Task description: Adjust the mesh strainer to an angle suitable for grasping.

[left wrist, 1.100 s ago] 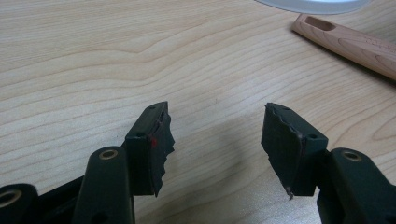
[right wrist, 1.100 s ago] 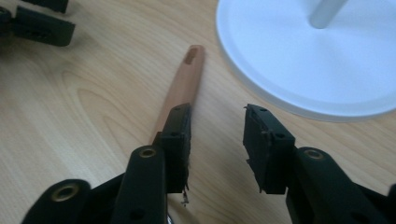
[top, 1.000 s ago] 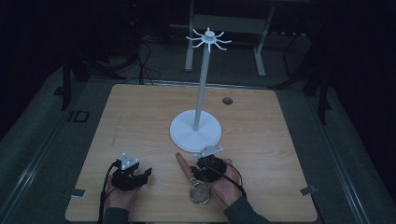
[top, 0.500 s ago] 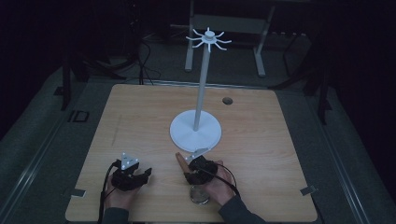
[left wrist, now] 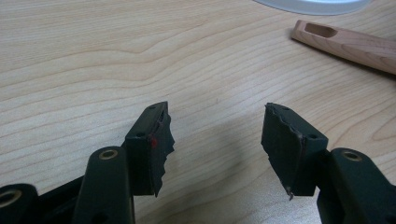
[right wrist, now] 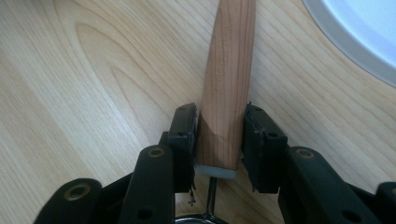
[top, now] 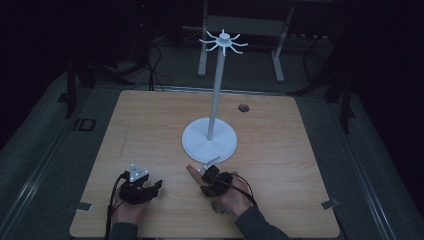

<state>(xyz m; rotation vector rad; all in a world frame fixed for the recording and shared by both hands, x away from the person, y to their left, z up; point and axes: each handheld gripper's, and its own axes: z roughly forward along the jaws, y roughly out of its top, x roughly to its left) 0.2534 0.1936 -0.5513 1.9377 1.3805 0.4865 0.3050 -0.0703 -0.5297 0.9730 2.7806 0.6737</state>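
Observation:
A utensil with a tapered wooden handle [right wrist: 229, 70] lies on the table [top: 150, 125] in front of the white stand. My right gripper [right wrist: 220, 126] has just been closing, and its pads now press on the handle's thick end from both sides. A metal stem [right wrist: 212, 196] runs back from that end toward a shiny round head [top: 220, 207], mostly hidden under the hand. In the high view the right gripper [top: 205, 178] sits low over the handle [top: 192, 171]. My left gripper [top: 152, 187] rests at the front left, its jaws [left wrist: 215, 126] wide apart with only bare wood between them.
A white stand [top: 209, 142] with a round base, a tall pole and a spoked hook crown [top: 223, 41] rises mid-table, just beyond the handle. Its base edge [right wrist: 359, 32] lies close to the right gripper. A small dark hole [top: 243, 107] sits at the far side.
The right hand moved left and down onto the wooden handle and its jaws closed on it. The left gripper stayed where it was.

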